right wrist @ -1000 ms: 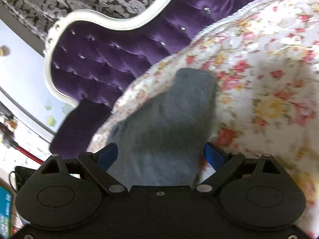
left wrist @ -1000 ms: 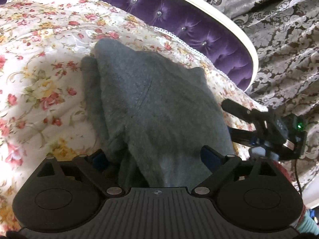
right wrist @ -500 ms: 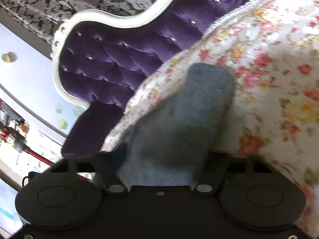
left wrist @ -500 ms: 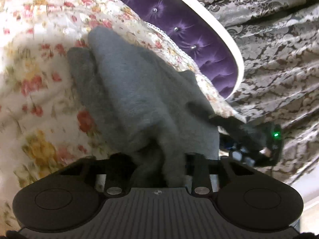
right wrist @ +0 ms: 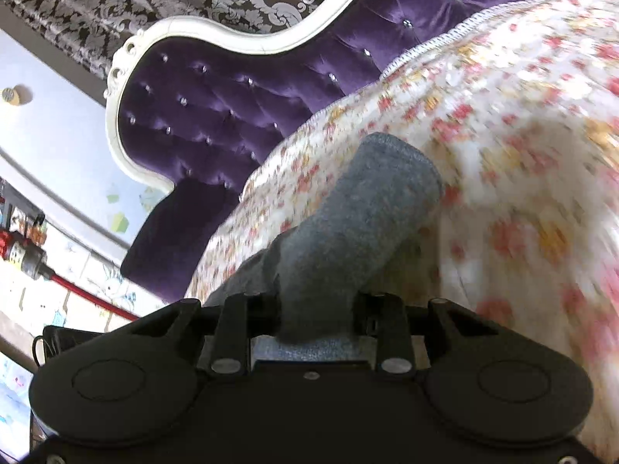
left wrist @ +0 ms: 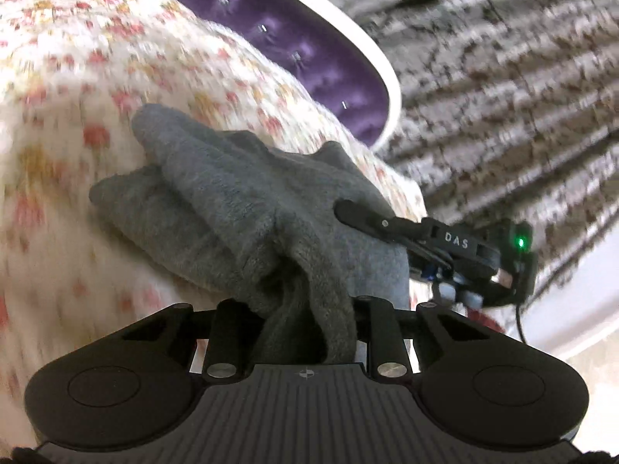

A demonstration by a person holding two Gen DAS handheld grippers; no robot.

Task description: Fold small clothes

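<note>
With both my left gripper (left wrist: 305,309) and right gripper (right wrist: 315,305) clamped tight on the grey garment (left wrist: 240,208), I lift its near edge off the floral bedspread (left wrist: 58,89) to fold it

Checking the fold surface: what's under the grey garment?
The floral bedspread lies under the grey garment, showing all around it. The left gripper and right gripper each pinch an edge. Anything beneath the cloth itself is covered.

L gripper (left wrist: 301,332) pinching bunched grey garment (left wrist: 247,208) over floral bedspread (left wrist: 77,89); R gripper (left wrist: 387,228) clamping its far edge, purple headboard (left wrist: 309,54) behind.
</note>
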